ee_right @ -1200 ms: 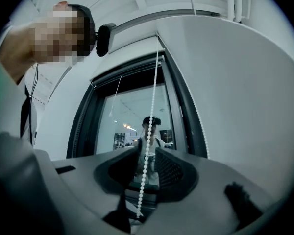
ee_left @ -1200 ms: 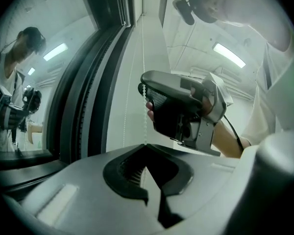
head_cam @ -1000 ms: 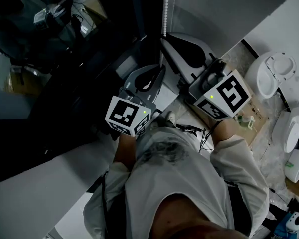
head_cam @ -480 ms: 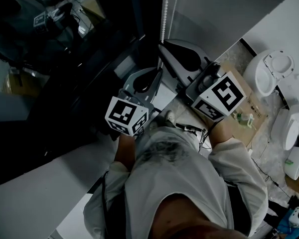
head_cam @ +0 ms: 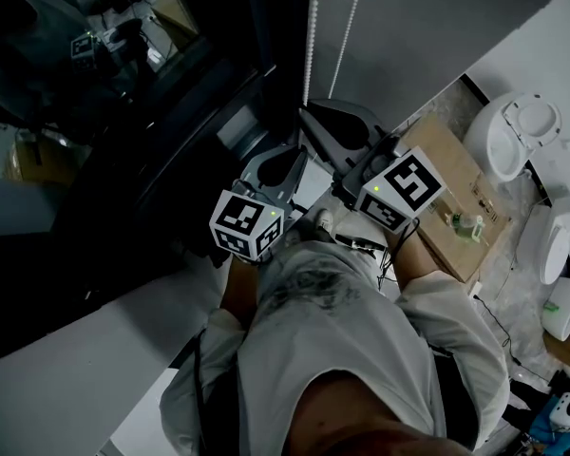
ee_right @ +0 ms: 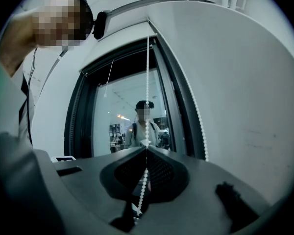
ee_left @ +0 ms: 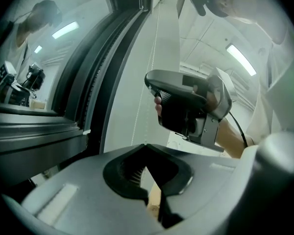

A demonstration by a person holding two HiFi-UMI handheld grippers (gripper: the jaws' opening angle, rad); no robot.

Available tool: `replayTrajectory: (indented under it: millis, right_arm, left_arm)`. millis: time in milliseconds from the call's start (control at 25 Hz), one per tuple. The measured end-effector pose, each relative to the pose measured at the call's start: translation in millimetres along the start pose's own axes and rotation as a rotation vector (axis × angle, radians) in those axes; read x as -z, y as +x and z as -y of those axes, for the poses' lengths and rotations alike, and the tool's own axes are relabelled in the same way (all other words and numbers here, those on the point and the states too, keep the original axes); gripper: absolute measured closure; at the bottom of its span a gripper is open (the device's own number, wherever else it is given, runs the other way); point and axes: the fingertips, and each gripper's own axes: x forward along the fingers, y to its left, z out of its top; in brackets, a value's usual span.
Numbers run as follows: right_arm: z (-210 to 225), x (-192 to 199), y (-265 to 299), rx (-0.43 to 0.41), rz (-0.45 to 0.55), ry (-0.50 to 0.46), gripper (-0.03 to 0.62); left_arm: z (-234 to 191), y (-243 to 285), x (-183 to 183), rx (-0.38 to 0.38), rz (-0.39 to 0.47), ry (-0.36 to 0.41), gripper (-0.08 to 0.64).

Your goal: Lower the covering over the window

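Right hand-held gripper (ee_right: 146, 146) is clenching the bead chain (ee_right: 147, 72), which is running straight up beside the window (ee_right: 122, 111). The covering is sitting above, out of view, leaving the glass bare. Left hand-held gripper (ee_left: 145, 145) is sitting clenched just below, the chain meeting its tips. Only the gripper views are showing these contacts; the head view is hiding them.

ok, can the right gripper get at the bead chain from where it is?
Yes, it looks so: the right gripper is shut on the bead chain, which runs straight up from its jaws with nothing across it. A second strand hangs free to its right.
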Motion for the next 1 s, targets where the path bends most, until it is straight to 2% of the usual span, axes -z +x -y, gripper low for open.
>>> replayTrajectory:
  millis: [360,520,800,1000]
  right_arm:
    - [7,37,-4,0.005,-0.063,0.044,0.574]
    - [7,57,-3,-0.001,-0.101,0.057,0.574]
    - [6,72,-5,-0.004,-0.117,0.090,0.575]
    - [7,71,-6,-0.003,-0.117,0.087,0.575]
  left_arm:
    - [3,2,34,0.003,-0.084,-0.012,0.552]
    - [4,-2,38,0.010,-0.096,-0.004,0.552]
    - [2,-18,17,-0.008,-0.038,0.034,0.547]
    - [-2,-33,-8,-0.034,-0.001,0.072,0.449]
